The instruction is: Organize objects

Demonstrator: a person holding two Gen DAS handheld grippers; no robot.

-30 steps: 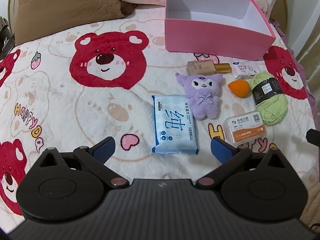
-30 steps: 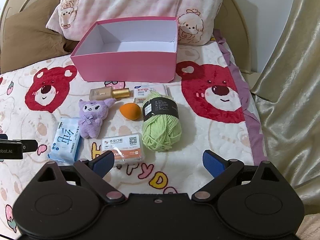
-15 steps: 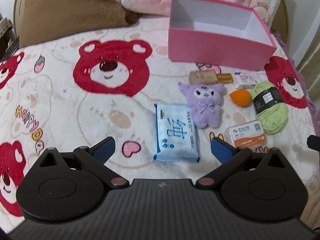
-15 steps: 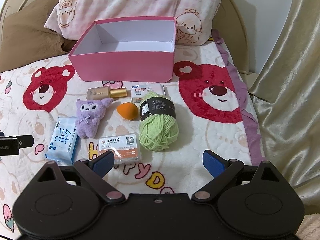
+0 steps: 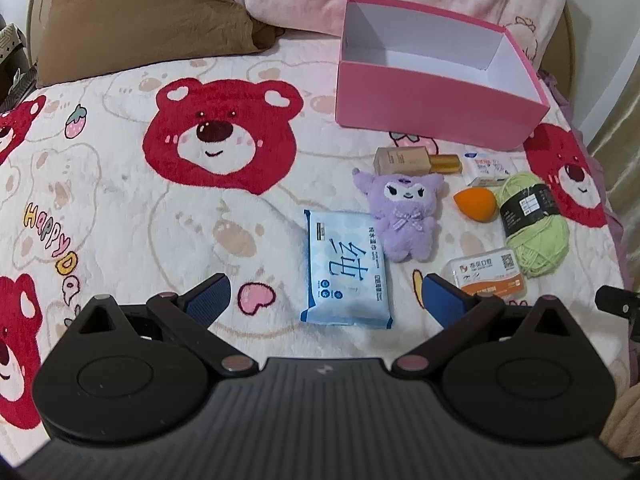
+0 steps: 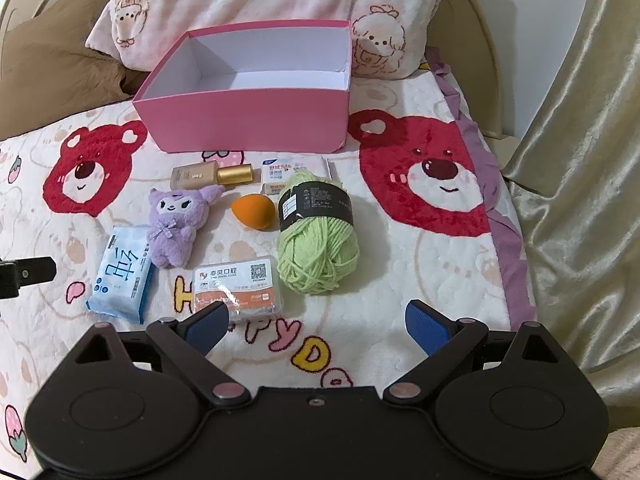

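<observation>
An empty pink box (image 5: 432,98) (image 6: 248,120) stands at the far side of the bear-print blanket. In front of it lie a foundation bottle (image 5: 416,161) (image 6: 210,176), a small white packet (image 5: 490,168) (image 6: 282,172), a purple plush (image 5: 404,216) (image 6: 176,220), an orange sponge (image 5: 474,203) (image 6: 254,212), green yarn (image 5: 532,226) (image 6: 316,236), a blue wipes pack (image 5: 346,276) (image 6: 120,276) and a floss box (image 5: 486,276) (image 6: 234,284). My left gripper (image 5: 324,300) hovers open just short of the wipes pack. My right gripper (image 6: 318,324) hovers open near the floss box and yarn.
A pink patterned pillow (image 6: 256,4) and a brown pillow (image 5: 140,16) lie behind the box. A beige curtain (image 6: 580,160) hangs past the bed's right edge. Bare blanket (image 5: 140,220) spreads to the left of the objects.
Both grippers have pulled back and risen slightly, so the objects and box sit farther away in both views. Nothing has been touched; both stay open.
</observation>
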